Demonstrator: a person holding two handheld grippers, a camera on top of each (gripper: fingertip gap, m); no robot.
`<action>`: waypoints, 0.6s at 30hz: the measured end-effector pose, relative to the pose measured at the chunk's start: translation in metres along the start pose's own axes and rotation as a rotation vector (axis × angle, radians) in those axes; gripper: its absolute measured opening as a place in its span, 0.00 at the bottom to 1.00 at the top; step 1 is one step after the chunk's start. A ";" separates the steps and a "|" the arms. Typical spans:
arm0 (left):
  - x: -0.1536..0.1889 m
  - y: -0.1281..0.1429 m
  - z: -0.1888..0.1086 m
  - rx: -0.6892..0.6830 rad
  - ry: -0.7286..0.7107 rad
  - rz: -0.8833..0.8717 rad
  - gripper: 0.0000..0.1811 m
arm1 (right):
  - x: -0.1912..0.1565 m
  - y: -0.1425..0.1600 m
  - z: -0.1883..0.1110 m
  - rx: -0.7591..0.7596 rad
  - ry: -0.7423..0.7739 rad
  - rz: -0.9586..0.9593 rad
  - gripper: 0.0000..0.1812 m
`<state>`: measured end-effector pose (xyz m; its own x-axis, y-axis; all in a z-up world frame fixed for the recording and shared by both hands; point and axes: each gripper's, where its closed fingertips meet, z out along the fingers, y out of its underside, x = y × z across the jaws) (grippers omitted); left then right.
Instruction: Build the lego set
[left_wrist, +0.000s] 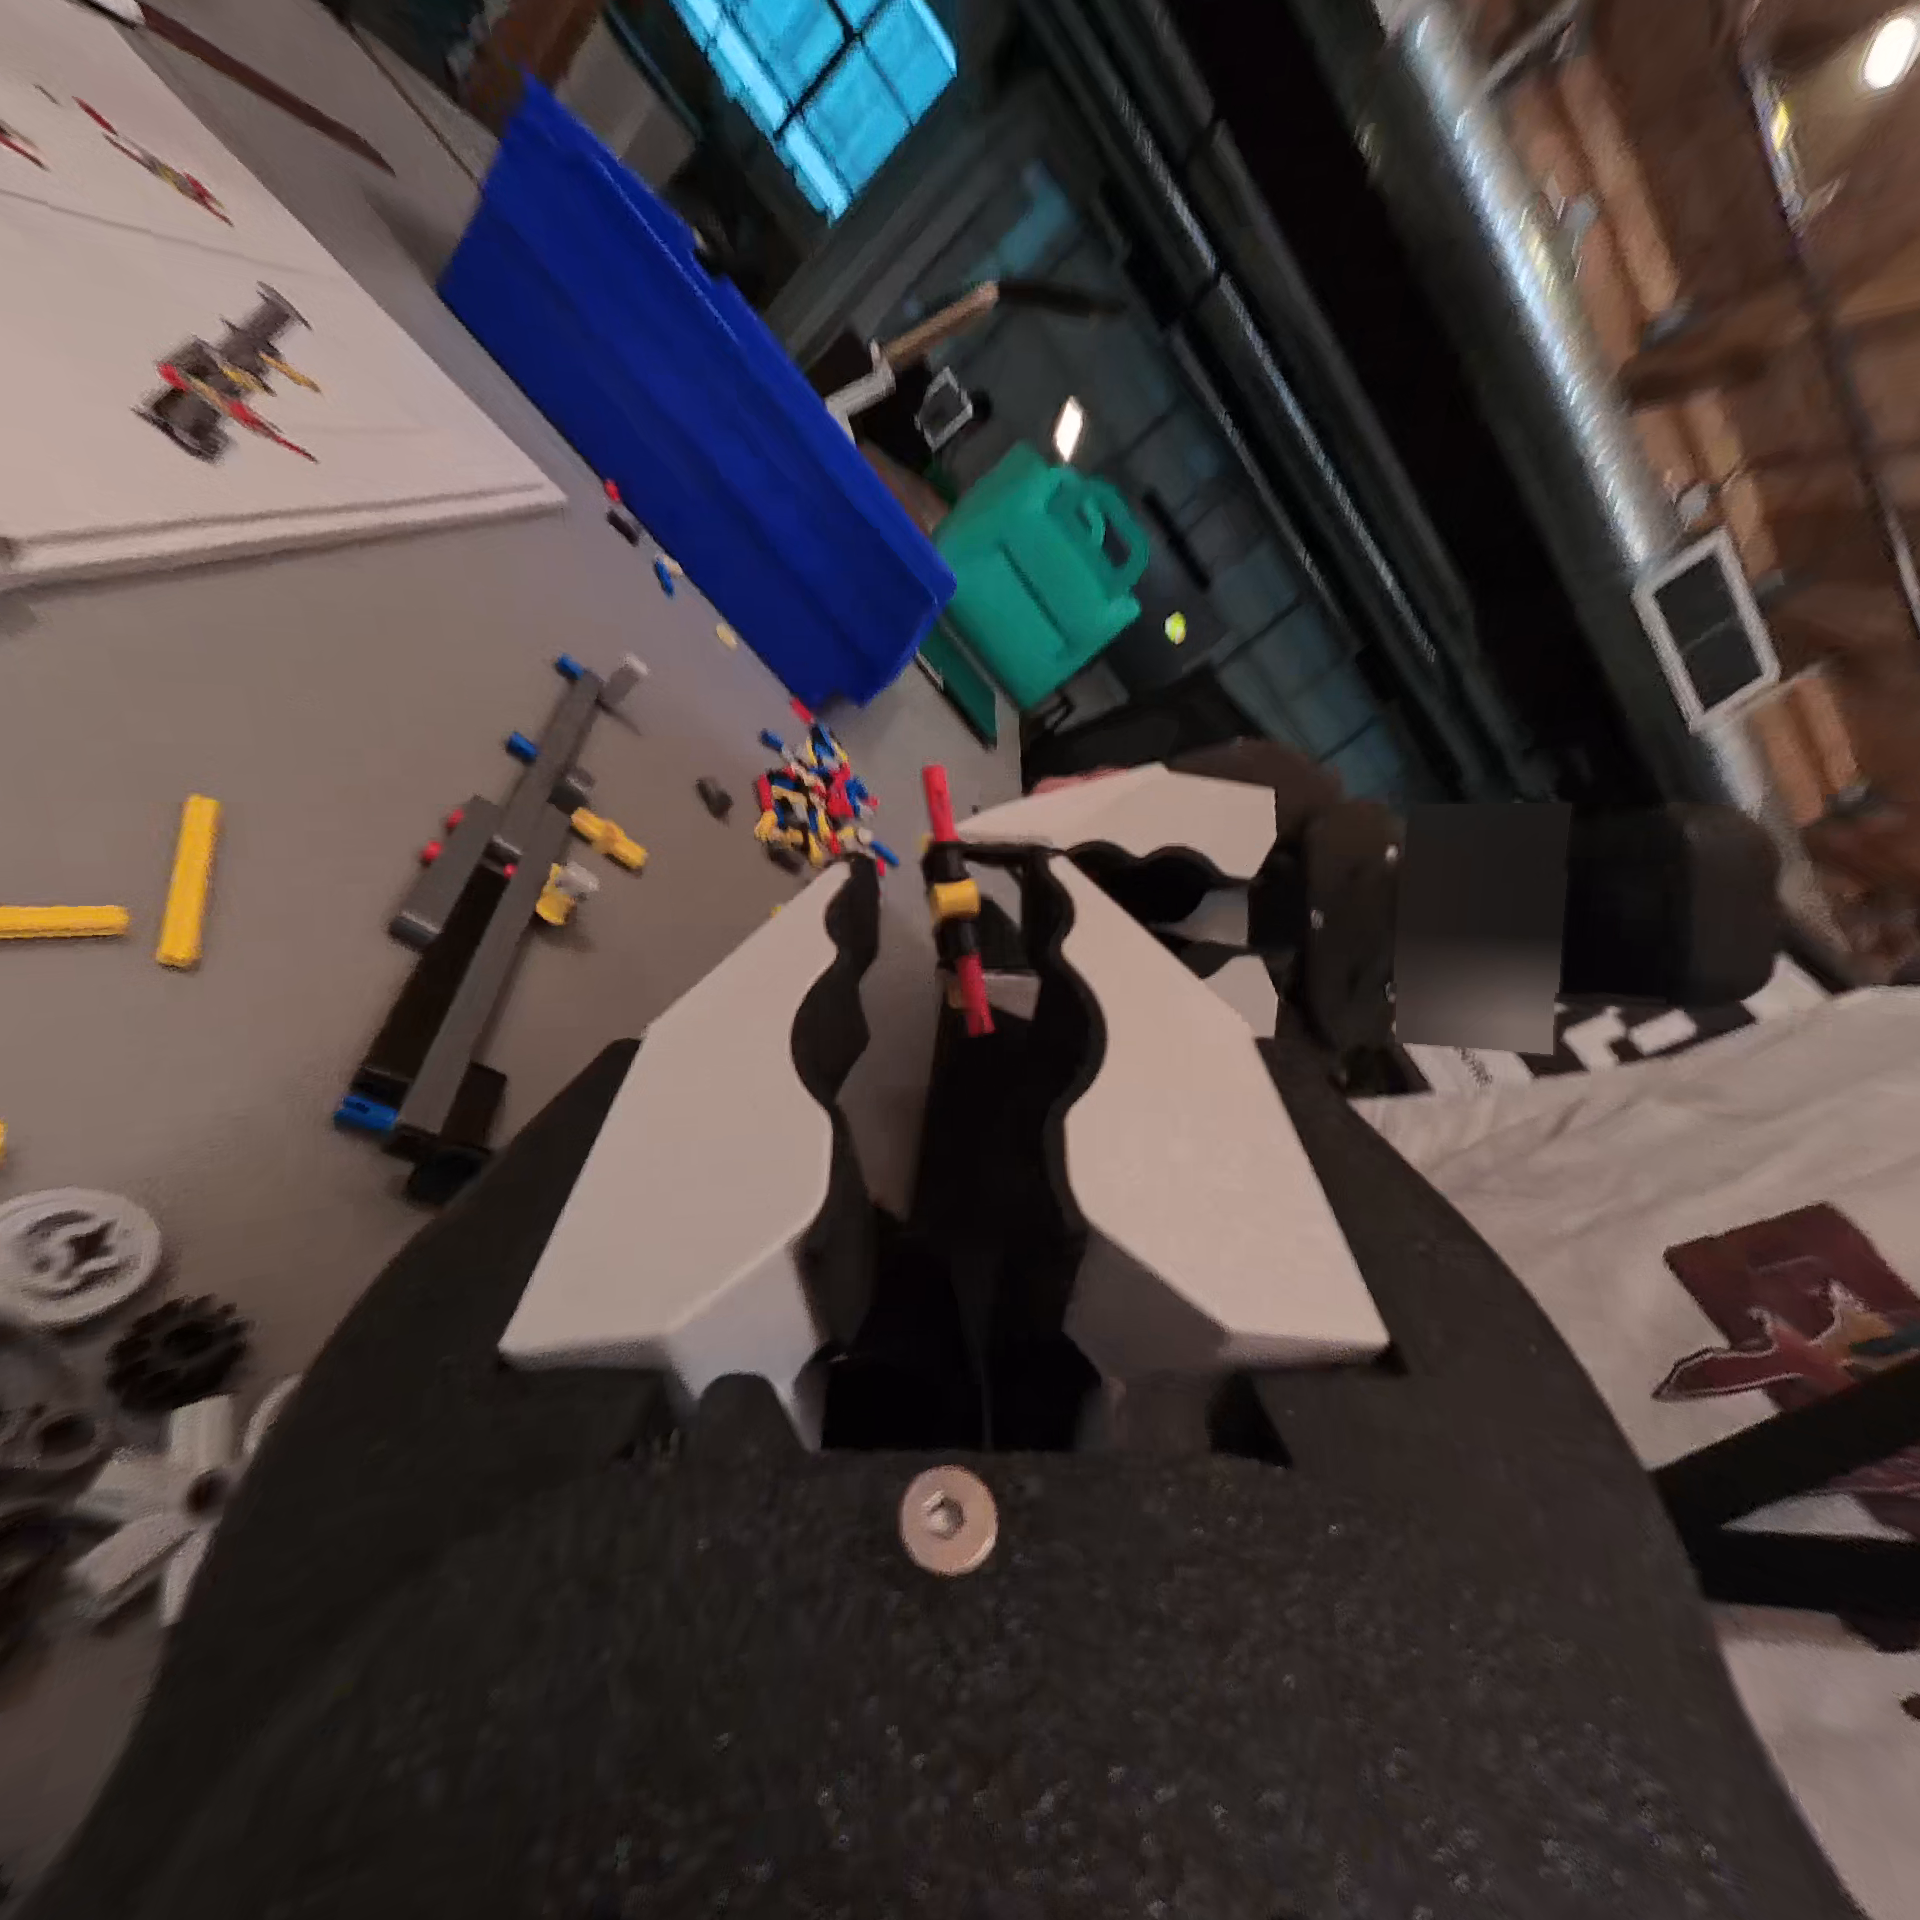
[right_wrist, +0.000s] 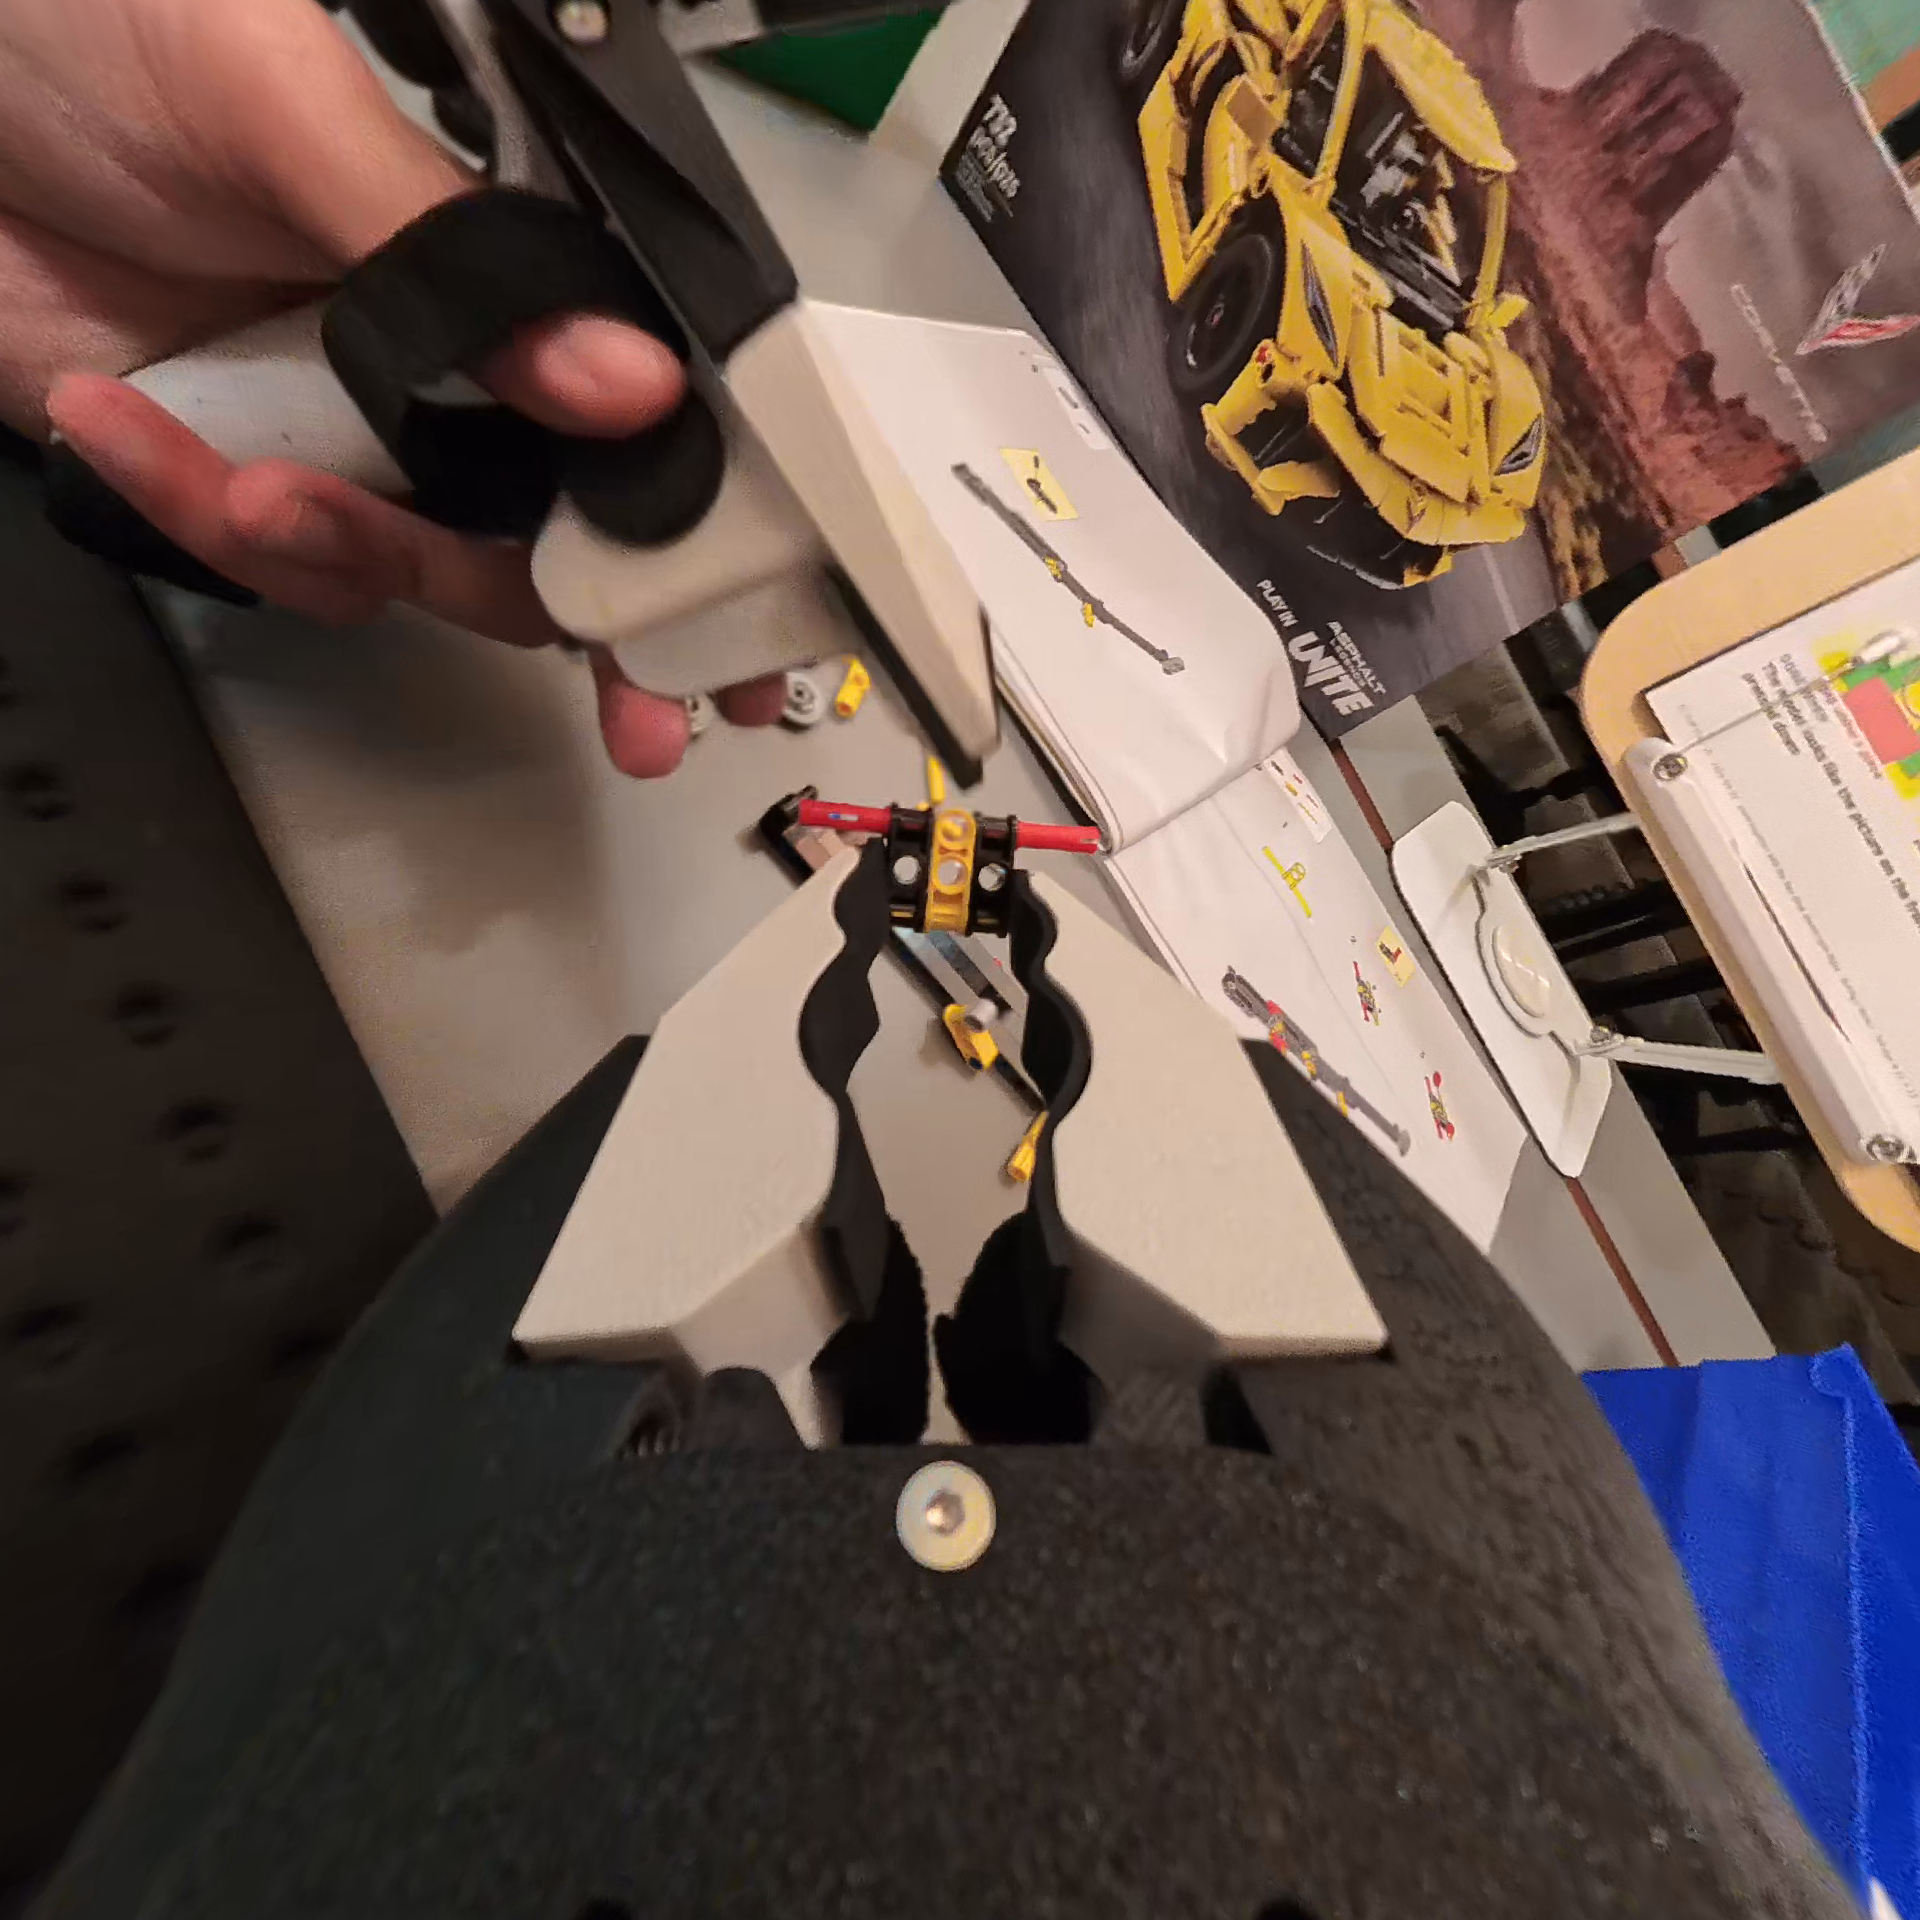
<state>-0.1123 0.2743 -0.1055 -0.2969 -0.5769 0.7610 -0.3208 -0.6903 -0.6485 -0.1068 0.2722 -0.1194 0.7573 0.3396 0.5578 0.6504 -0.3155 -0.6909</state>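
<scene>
The grey surface (left_wrist: 312, 644) carried many things. A blue bin (left_wrist: 665, 395) stood at its far edge, and an open instruction booklet (right_wrist: 1122, 582) lay near the box with the yellow car picture (right_wrist: 1351, 291). On the surface a long grey and black beam assembly (left_wrist: 488, 904) lay flat, with two yellow beams (left_wrist: 187, 878) well apart from it and a heap of small coloured pins (left_wrist: 816, 795) near the bin.

The right gripper (right_wrist: 945, 883) held a small piece above the surface: a black and yellow connector block (right_wrist: 948, 868) on a red axle (right_wrist: 1049, 836) which stuck out on both sides. Its jaws were clamped on the black sides of this block. The left gripper (left_wrist: 940, 883), held by a hand (right_wrist: 312, 343), was beside the same piece; its jaws stood apart, with the axle between the tips, and I could not tell if they touched it.
</scene>
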 end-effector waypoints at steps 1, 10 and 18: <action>-0.003 -0.007 -0.005 0.039 -0.009 -0.013 0.15 | 0.003 -0.002 -0.002 0.022 0.014 0.017 0.13; -0.015 0.020 0.004 -0.135 -0.185 0.226 0.04 | -0.015 0.006 0.012 -0.030 -0.001 -0.058 0.13; -0.017 0.019 0.003 -0.127 -0.185 0.183 0.04 | -0.014 0.007 0.019 -0.069 0.010 -0.092 0.13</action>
<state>-0.1104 0.2694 -0.1313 -0.1951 -0.7649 0.6139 -0.3903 -0.5137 -0.7641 -0.1145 0.2823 -0.1409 0.6943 0.3611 0.6226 0.7197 -0.3435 -0.6034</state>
